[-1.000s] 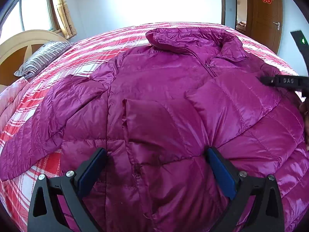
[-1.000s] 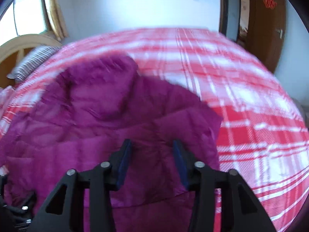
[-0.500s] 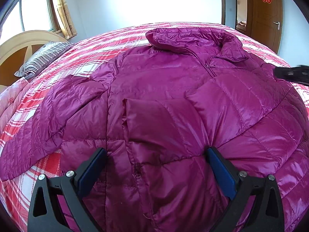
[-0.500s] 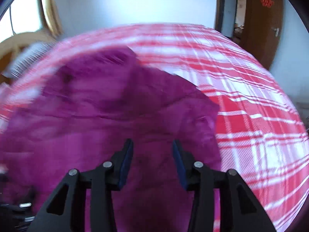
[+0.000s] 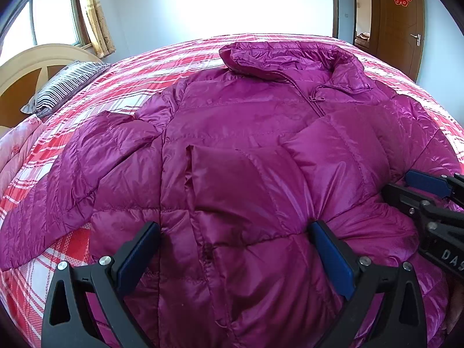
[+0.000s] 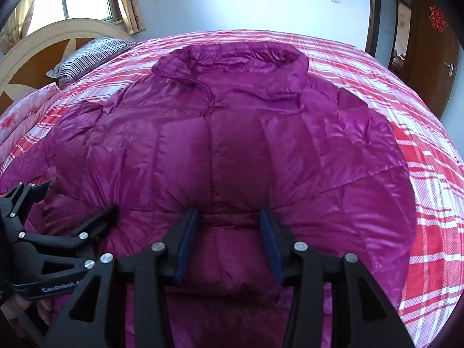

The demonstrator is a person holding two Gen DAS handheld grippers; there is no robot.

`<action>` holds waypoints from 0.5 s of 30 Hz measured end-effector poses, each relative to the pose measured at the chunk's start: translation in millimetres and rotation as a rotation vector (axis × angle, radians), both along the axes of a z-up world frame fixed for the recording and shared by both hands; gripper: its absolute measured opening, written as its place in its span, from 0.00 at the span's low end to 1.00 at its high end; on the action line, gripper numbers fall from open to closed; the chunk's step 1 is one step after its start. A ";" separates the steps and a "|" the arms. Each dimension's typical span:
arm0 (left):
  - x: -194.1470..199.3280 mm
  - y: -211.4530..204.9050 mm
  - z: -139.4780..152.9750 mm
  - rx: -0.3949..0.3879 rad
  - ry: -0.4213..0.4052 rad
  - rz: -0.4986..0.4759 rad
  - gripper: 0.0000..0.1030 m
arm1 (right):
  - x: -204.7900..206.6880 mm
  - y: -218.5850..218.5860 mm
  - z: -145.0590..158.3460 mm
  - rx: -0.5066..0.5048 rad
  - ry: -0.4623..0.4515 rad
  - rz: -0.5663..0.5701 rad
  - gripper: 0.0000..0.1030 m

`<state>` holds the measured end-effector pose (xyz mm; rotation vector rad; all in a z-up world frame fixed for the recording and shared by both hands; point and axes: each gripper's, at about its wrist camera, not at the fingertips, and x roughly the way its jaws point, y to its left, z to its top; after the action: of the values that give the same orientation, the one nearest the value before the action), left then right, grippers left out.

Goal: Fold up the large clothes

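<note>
A magenta puffer jacket (image 5: 249, 116) lies front up on the bed, collar at the far end. One sleeve (image 5: 261, 179) is folded across its chest; the other sleeve (image 5: 72, 174) spreads out to the left. My left gripper (image 5: 233, 226) is open wide, its pads pressed into the jacket on either side of the folded sleeve's cuff. My right gripper (image 6: 228, 213) stands partly open over the jacket (image 6: 232, 145) near its lower middle, a puff of fabric between the pads but not pinched. The left gripper (image 6: 78, 200) shows beside it; the right gripper (image 5: 406, 185) enters at the right edge.
The bed has a red and white plaid cover (image 6: 420, 150). A striped pillow (image 5: 61, 87) and a wooden headboard (image 6: 52, 52) are at the far left. A brown door (image 5: 397, 26) stands at the far right, a window (image 5: 52, 17) at the upper left.
My right gripper has swung left from the jacket's right edge to its middle, and now shows lower at the right of the left wrist view. The left gripper and jacket have not moved.
</note>
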<state>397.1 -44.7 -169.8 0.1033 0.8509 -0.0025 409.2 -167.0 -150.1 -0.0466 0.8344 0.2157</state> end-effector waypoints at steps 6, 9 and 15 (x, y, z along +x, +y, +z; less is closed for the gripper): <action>-0.2 2.1 0.8 -0.014 -0.002 0.000 0.99 | -7.2 6.3 -2.7 -0.024 -0.008 0.001 0.47; -4.1 9.8 6.3 -0.052 0.003 -0.001 0.99 | -6.3 4.1 -3.9 -0.014 -0.009 0.001 0.47; -51.0 73.5 42.3 -0.032 -0.081 0.058 0.99 | -7.1 6.7 -4.0 -0.036 -0.021 -0.002 0.47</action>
<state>346.1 28.8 -127.4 0.0477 0.7726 0.0424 402.1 -160.3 -154.1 -0.0815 0.8169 0.1982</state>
